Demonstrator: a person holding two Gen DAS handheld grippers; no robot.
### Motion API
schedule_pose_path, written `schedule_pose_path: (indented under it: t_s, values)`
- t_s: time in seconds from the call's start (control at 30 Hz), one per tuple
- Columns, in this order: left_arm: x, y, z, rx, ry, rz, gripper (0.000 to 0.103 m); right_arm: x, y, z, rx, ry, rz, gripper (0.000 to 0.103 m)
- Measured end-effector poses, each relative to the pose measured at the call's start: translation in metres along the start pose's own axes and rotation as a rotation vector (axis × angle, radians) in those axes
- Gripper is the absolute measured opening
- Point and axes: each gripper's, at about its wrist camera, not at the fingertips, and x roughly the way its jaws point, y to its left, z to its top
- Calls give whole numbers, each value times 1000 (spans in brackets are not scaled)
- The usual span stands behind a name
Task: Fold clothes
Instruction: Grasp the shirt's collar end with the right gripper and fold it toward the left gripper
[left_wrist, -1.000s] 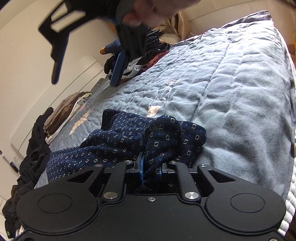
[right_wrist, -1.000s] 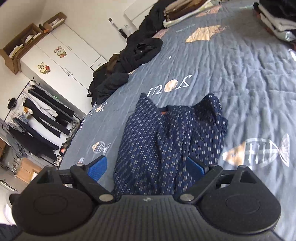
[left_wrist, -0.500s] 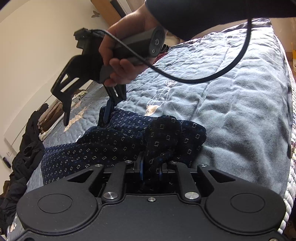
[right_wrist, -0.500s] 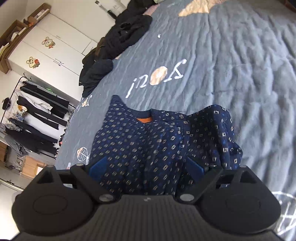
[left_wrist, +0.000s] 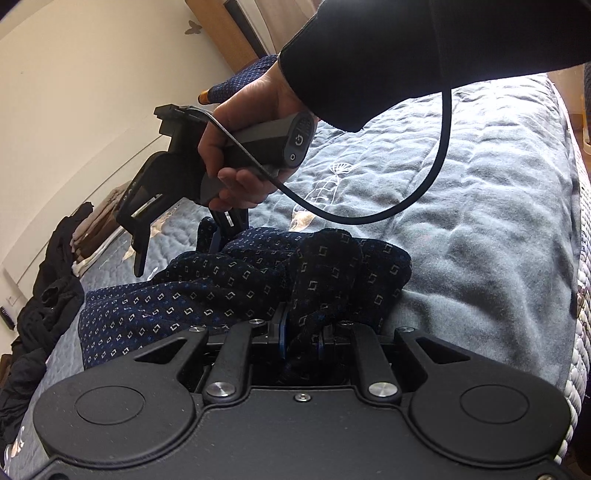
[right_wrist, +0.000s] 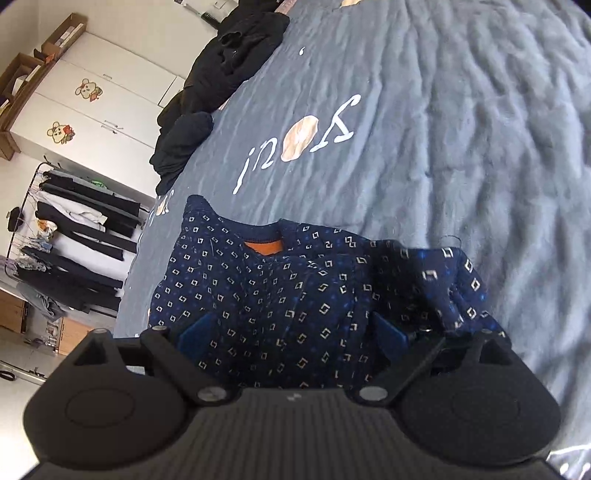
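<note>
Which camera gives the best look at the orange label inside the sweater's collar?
The right wrist view. The orange label sits in plain sight at the neckline of the sweater, facing the camera. In the left wrist view the sweater is bunched up and the label is hidden.

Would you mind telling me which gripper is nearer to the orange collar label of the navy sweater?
Right. The right gripper hangs open over the navy sweater, just short of the orange collar label. The left gripper is clamped on a bunched fold at another edge.
</note>
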Motion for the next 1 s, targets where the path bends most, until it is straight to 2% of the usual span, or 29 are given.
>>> schedule_pose_path:
  t_s: [0.13,0.2,0.27,0.33,0.43,0.6,0.73,1.0]
  values:
    - [-1,0,-1,0,0,0,15,0,3,-2,-18,-9,-13,86]
    - [-1,-1,0,3,0,0,15,-3,5,-3,-17,-21,-20,73]
    - [-1,-2,0,3,1,0,15,-7,9,-4,-20,-39,-50,48]
    - [0,-2,0,5,2,1,15,-10,13,-6,-29,-51,-48,34]
    - [-1,-3,0,8,2,4,15,-14,22,-8,-48,-71,-32,24]
    - [0,-3,1,5,1,7,15,-25,38,-8,-64,-115,0,20]
    - [-2,-2,1,-5,-4,9,15,-46,41,-8,-37,-183,-7,19]
    - [-5,-6,1,-7,-16,-9,15,-85,17,-10,46,-315,-51,18]
